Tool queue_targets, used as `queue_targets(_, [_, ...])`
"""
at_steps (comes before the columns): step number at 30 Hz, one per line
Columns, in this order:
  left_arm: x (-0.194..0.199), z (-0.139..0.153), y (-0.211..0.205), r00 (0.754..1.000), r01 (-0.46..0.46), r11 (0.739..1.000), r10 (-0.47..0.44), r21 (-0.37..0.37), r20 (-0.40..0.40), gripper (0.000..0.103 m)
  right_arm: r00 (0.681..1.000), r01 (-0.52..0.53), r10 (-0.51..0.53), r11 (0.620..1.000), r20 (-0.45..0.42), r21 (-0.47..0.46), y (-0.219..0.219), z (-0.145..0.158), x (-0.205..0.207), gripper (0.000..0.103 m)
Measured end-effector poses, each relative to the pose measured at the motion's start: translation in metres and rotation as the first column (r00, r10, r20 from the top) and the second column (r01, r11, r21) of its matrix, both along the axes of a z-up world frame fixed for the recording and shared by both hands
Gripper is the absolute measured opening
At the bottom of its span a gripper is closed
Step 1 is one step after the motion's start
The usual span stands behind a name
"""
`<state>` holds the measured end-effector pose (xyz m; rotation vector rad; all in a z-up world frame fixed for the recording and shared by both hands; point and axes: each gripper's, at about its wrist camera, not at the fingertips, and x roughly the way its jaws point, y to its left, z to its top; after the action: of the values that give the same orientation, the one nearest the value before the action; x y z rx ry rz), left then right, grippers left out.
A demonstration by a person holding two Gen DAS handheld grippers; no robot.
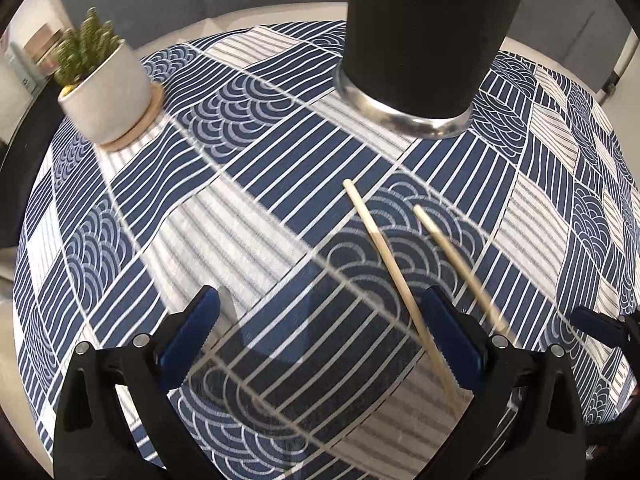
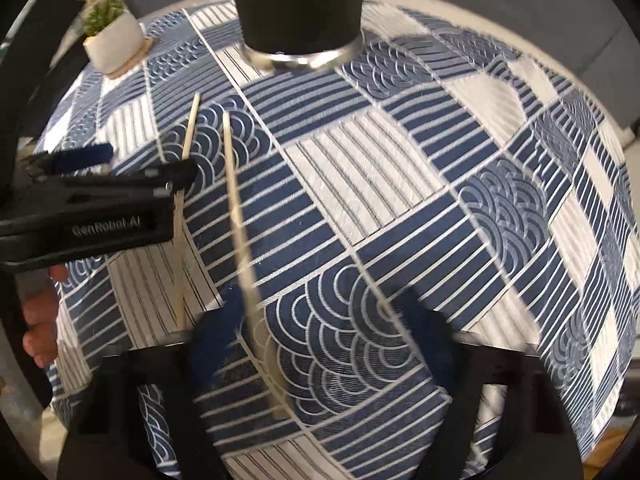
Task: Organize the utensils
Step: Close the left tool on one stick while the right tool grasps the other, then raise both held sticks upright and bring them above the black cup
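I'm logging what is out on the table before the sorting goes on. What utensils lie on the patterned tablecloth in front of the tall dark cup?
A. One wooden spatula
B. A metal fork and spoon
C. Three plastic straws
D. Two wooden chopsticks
D: two thin pale wooden chopsticks lie side by side on the blue and white tablecloth, short of the dark cup; no other utensil shows.
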<state>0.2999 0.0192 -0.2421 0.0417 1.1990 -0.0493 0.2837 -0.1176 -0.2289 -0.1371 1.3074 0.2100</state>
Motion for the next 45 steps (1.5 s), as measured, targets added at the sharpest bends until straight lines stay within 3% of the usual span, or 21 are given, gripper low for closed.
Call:
queue_targets(1, [-0.004, 0.0, 0.001, 1.0, 0.0, 1.0, 0.0, -0.001, 0.009, 0.096, 1.0, -0.001, 0.001, 1.0, -0.001, 0.002, -0.001, 0.001, 0.001, 0.038])
queue_targets(3, [-0.013, 0.003, 0.002, 1.0, -0.005, 1.0, 0.005, -0.002, 0.016, 0.09, 1.0, -0.008, 0.008, 1.0, -0.003, 0.002, -0.007, 0.003, 0.003, 0.012])
queue_targets(5, [-0.017, 0.01, 0.003, 1.0, -0.011, 1.0, 0.011, -0.002, 0.015, 0.071, 1.0, -0.02, 0.02, 1.0, -0.008, -0.007, -0.011, 0.002, 0.0, 0.005])
queue_targets(9, [-0.022, 0.019, 0.014, 1.0, -0.006, 1.0, 0.006, -0.01, -0.001, 0.042, 1.0, -0.026, 0.026, 1.0, -0.018, -0.011, -0.023, 0.002, -0.015, 0.005])
queue_targets(11, [-0.027, 0.021, 0.017, 1.0, -0.019, 1.0, 0.019, -0.015, -0.011, 0.022, 0.999, -0.016, 0.016, 1.0, -0.027, 0.0, -0.029, 0.001, -0.027, 0.005])
queue_targets(14, [-0.036, 0.02, 0.023, 0.998, -0.051, 0.998, 0.049, -0.036, -0.039, 0.007, 0.999, -0.014, 0.015, 1.0, -0.038, 0.026, -0.038, 0.001, -0.045, 0.005])
queue_targets(25, [-0.092, 0.023, 0.019, 0.992, -0.078, 0.997, 0.077, -0.005, -0.099, 0.005, 0.999, -0.029, 0.032, 0.996, -0.034, 0.088, -0.06, 0.008, -0.112, 0.005])
queue_targets(30, [-0.117, 0.023, 0.028, 0.987, -0.109, 0.993, 0.103, -0.043, -0.122, 0.005, 1.0, -0.021, 0.02, 0.995, 0.008, 0.102, -0.07, 0.013, -0.125, 0.006])
queue_targets(35, [-0.138, 0.023, 0.036, 0.987, -0.127, 0.99, 0.12, -0.06, -0.103, 0.005, 0.995, -0.046, 0.036, 0.994, 0.092, 0.102, -0.064, 0.03, -0.112, 0.006])
queue_targets(39, [-0.148, 0.026, 0.044, 0.985, -0.152, 0.985, 0.144, -0.083, -0.089, 0.005, 0.994, -0.06, 0.051, 0.993, 0.097, 0.099, -0.058, 0.033, -0.095, 0.008])
queue_targets(40, [-0.15, 0.027, 0.047, 0.985, -0.156, 0.984, 0.15, -0.082, -0.082, 0.005, 0.994, -0.064, 0.055, 0.994, 0.094, 0.086, -0.058, 0.031, -0.089, 0.01])
queue_targets(42, [-0.151, 0.031, 0.048, 0.985, -0.164, 0.982, 0.158, -0.088, -0.074, 0.005, 0.995, -0.055, 0.049, 0.997, 0.087, 0.061, -0.057, 0.026, -0.08, 0.025])
queue_targets(45, [-0.152, 0.039, 0.049, 0.985, -0.167, 0.981, 0.162, -0.1, -0.058, 0.005, 0.998, -0.042, 0.036, 0.995, 0.057, 0.093, -0.057, 0.018, -0.07, 0.027])
